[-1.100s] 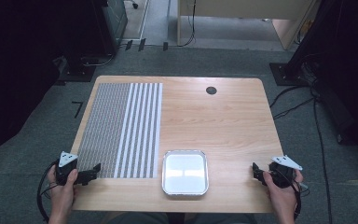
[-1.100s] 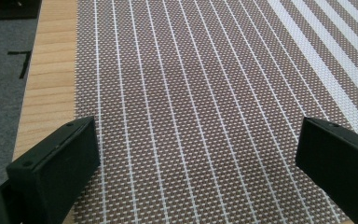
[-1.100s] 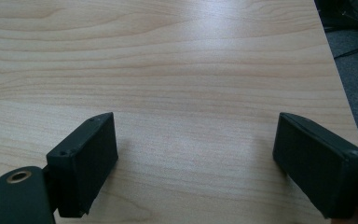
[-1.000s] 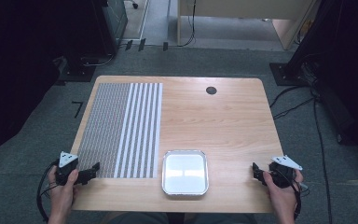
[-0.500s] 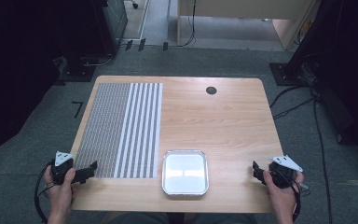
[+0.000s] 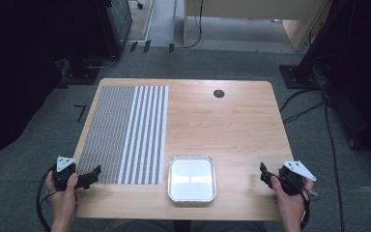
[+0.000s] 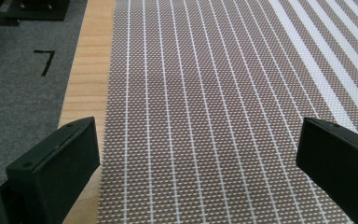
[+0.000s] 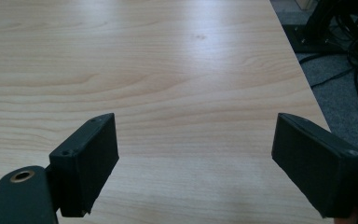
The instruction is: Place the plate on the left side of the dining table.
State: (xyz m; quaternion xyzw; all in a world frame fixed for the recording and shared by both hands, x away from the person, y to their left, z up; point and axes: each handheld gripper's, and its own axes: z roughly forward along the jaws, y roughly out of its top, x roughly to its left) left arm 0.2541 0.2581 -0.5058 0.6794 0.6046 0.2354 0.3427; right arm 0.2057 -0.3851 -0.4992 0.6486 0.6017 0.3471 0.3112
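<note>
Both claws gape wide and empty at the near edge of the pale wooden table (image 6: pixel 222 121). The left gripper (image 6: pixel 92 175) hovers over the near corner of the brown-and-white striped woven placemat (image 6: pixel 128 133), its jaws spread across the weave and gripping nothing. The right gripper (image 6: pixel 265 175) hangs above bare wood at the near right, jaws equally parted. Between them, just beside the mat's near right corner, sits the square silver foil tray (image 6: pixel 192 178), untouched and seemingly empty. By the look of it, work has yet to begin: nothing is grasped, and everything remains to be done.
</note>
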